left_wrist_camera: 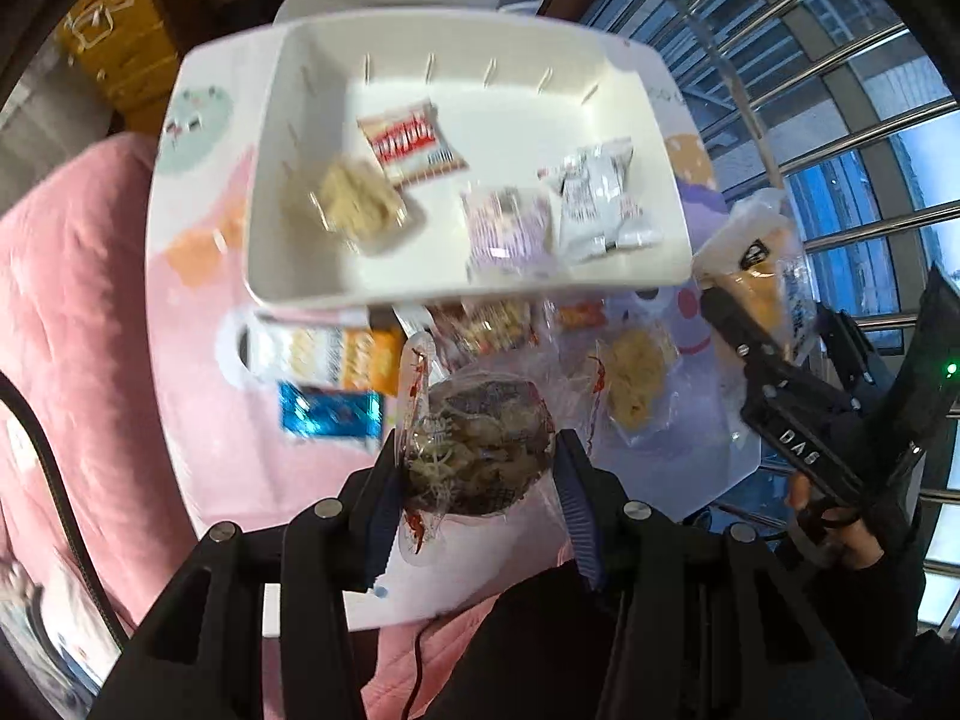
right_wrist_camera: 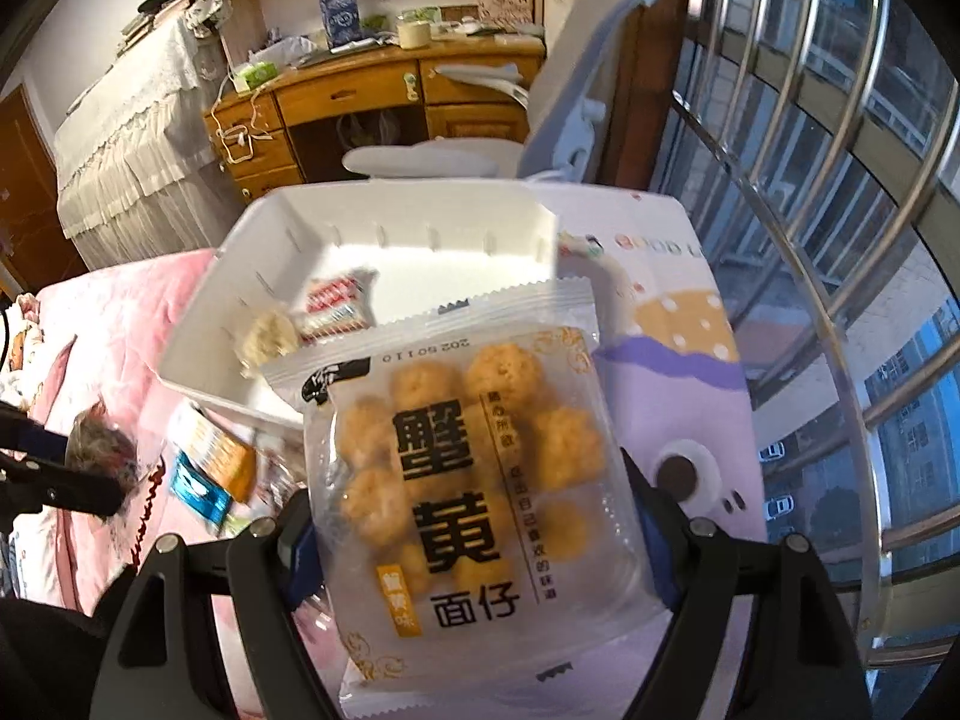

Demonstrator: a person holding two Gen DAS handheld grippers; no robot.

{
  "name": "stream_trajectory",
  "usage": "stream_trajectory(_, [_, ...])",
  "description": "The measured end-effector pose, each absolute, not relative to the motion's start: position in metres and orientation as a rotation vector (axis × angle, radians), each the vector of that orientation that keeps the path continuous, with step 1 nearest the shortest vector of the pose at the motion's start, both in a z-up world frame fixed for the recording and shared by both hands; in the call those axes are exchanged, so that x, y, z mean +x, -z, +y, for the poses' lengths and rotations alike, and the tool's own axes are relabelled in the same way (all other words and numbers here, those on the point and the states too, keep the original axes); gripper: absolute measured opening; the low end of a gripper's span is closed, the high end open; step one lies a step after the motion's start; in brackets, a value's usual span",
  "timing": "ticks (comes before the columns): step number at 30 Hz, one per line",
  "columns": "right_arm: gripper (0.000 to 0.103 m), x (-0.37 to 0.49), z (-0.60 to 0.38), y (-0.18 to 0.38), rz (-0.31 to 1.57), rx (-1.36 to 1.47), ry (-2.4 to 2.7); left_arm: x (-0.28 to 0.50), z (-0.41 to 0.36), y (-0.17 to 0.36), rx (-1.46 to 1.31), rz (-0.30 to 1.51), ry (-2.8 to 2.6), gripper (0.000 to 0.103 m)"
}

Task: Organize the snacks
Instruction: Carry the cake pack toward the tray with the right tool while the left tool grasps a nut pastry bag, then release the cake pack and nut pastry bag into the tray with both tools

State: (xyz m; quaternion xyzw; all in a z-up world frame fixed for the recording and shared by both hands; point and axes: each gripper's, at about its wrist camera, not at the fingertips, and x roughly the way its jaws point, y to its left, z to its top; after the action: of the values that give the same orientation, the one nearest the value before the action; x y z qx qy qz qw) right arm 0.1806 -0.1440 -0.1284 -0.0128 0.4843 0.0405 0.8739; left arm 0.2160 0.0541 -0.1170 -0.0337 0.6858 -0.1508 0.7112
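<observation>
My left gripper (left_wrist_camera: 480, 462) is shut on a clear packet of dark brown snack (left_wrist_camera: 480, 450), held above the table. My right gripper (right_wrist_camera: 474, 516) is shut on a clear bag of golden snack balls (right_wrist_camera: 468, 480) with black characters; that bag (left_wrist_camera: 762, 264) also shows at the right of the left wrist view, beside the bin. The white bin (left_wrist_camera: 270, 192) (right_wrist_camera: 204, 354) lies ahead of both grippers and holds several packets, among them a red-striped one (left_wrist_camera: 414, 141) and a beige noodle cake (left_wrist_camera: 360, 204).
Loose snacks lie on the pastel table (left_wrist_camera: 198, 360) in front of the bin: an orange-and-white packet (left_wrist_camera: 330, 357), a blue packet (left_wrist_camera: 330, 414), a pale noodle packet (left_wrist_camera: 636, 384). Pink bedding (left_wrist_camera: 72, 312) lies left. Metal window bars (right_wrist_camera: 840, 240) stand right; a wooden desk (right_wrist_camera: 360, 102) behind.
</observation>
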Motion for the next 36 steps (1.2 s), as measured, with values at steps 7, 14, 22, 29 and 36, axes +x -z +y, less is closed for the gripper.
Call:
stream_trajectory(7, [0.081,0.196,-0.104,0.118,0.97,-0.023,-0.109,0.248,0.077,0.099,-0.07,1.405,0.352,0.046])
stream_trajectory(14, [0.082,0.22,-0.078,0.113,0.941,-0.03,-0.116,0.273,0.094,0.098,-0.069,1.274,0.341,0.046])
stream_trajectory(22, [0.084,0.243,-0.067,0.11,0.928,-0.022,-0.091,0.295,0.101,0.094,-0.097,1.146,0.311,0.045])
stream_trajectory(29, [0.085,0.247,-0.072,0.11,0.926,0.012,-0.057,0.295,0.089,0.092,-0.061,1.108,0.311,0.067])
stream_trajectory(36, [0.085,0.233,-0.081,0.108,0.932,0.047,-0.028,0.285,0.084,0.095,-0.043,1.115,0.318,0.067])
